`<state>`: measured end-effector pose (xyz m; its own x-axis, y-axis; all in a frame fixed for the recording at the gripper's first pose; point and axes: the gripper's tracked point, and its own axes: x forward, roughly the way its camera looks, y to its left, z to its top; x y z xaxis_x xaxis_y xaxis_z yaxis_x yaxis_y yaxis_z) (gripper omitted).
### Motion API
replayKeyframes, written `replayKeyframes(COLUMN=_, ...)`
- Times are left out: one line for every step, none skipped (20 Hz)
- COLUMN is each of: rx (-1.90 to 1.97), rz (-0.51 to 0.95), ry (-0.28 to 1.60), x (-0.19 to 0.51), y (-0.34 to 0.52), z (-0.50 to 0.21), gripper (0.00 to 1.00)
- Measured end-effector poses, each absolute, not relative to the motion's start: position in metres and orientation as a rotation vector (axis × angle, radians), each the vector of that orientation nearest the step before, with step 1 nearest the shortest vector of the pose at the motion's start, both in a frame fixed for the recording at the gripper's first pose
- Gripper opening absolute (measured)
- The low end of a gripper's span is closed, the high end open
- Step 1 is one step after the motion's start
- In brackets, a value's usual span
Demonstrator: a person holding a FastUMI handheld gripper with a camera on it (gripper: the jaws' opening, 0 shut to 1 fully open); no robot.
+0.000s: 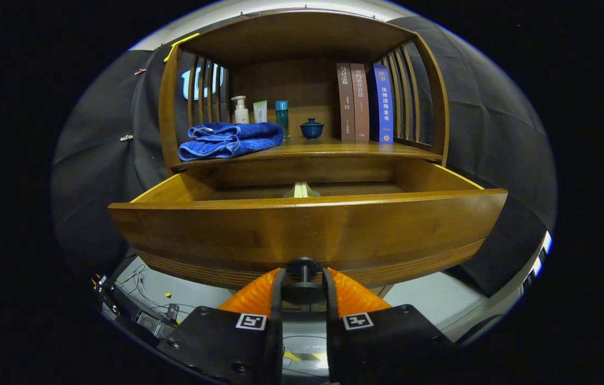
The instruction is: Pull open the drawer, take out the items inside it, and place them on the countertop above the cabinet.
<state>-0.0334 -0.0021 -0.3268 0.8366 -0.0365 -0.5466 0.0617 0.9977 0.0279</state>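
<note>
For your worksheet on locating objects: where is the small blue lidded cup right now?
In the gripper view, the blue lidded cup stands on the countertop above the open drawer, between the blue towel and the books.

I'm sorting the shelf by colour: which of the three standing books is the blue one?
The blue book, the one beside the slatted side, with two brown books toward the teacup. Gripper grips the drawer knob.

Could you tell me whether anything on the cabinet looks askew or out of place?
Nothing stands out. The drawer is pulled open, the tongs closed on its knob; towel, bottles, cup and books sit tidily.
</note>
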Motion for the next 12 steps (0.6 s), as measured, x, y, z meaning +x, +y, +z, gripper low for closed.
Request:
replayKeyframes(rx=0.048, rz=-0.052, ry=0.592, x=-0.041, y=-0.002, z=-0.33, gripper=0.37)
replayKeyframes(rx=0.057, rz=-0.054, ry=0.596, x=-0.046, y=-0.001, z=-0.327, gripper=0.37)
replayKeyframes(rx=0.049, rz=-0.053, ry=0.611, x=-0.053, y=0.001, z=-0.332, gripper=0.37)
replayKeyframes(rx=0.044, rz=-0.05, ry=0.618, x=-0.058, y=0.001, z=-0.329, gripper=0.37)
replayKeyframes(rx=0.045, rz=-0.044, ry=0.624, x=-0.062, y=0.003, z=-0.329, gripper=0.37)
replayKeyframes(rx=0.046, rz=-0.04, ry=0.63, x=-0.067, y=0.005, z=-0.33, gripper=0.37)
replayKeyframes(rx=0.046, rz=-0.034, ry=0.635, x=-0.07, y=0.006, z=-0.33, gripper=0.37)
replayKeyframes(rx=0.047, rz=-0.031, ry=0.638, x=-0.072, y=0.007, z=-0.33, gripper=0.37)
replayKeyframes(rx=0.05, rz=-0.031, ry=0.637, x=-0.073, y=0.006, z=-0.33, gripper=0.37)
replayKeyframes(rx=0.052, rz=-0.028, ry=0.637, x=-0.073, y=0.007, z=-0.33, gripper=0.37)
replayKeyframes(rx=0.047, rz=-0.022, ry=0.638, x=-0.074, y=0.006, z=-0.33, gripper=0.37)
replayKeyframes(rx=0.04, rz=-0.014, ry=0.637, x=-0.074, y=0.006, z=-0.331, gripper=0.37)
